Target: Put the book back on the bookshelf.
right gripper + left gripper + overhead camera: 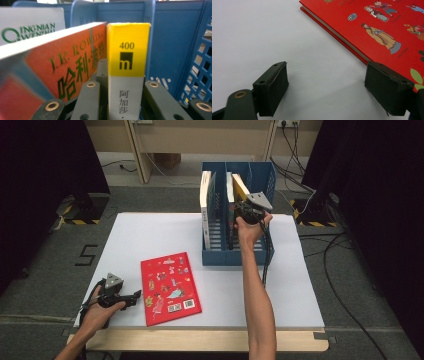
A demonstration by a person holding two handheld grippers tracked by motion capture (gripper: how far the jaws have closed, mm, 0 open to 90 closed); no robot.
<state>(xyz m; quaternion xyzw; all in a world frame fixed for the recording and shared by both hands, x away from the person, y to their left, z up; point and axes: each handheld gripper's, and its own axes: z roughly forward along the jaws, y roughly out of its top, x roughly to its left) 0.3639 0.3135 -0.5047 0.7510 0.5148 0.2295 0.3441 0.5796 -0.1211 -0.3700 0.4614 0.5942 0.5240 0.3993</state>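
Judged partway through: shelving of books into the blue plastic slotted file rack [220, 251], with two already standing inside and one left flat on the table. Clamped between the narrowed jaws of the right gripper [246, 211], as seen in the right gripper view: a yellow-and-grey spined paperback [128, 75], upright, spine facing the camera, black "400" and a square logo printed on the yellow upper part, Chinese characters running down the grey lower part. Leaning just beside those fingers, on their left in that view: an orange-red hardback with green lettering [67, 72], tilted and touching or nearly touching the held book. Farther off on the same side, a white-covered book [30, 27] with a green logo, standing in the neighbouring compartment. Just past the held spine and to its right, the rack's blue divider and perforated wall. Not possible to tell whether the yellow book was being set in or drawn out; probably close to seated, with release of the grip remaining. Resting low on the white table surface [150, 235], the left gripper [134, 296], fingers standing wide and holding nothing, bare tabletop between them. Lying flat just beyond its right-hand pad [388, 91]: a thin red hardcover picture book [372, 27], cartoon figures on the cover, page edge turned toward the jaws, corner almost at that pad. Left to do, by this reading: pick-up and shelving of the red book.
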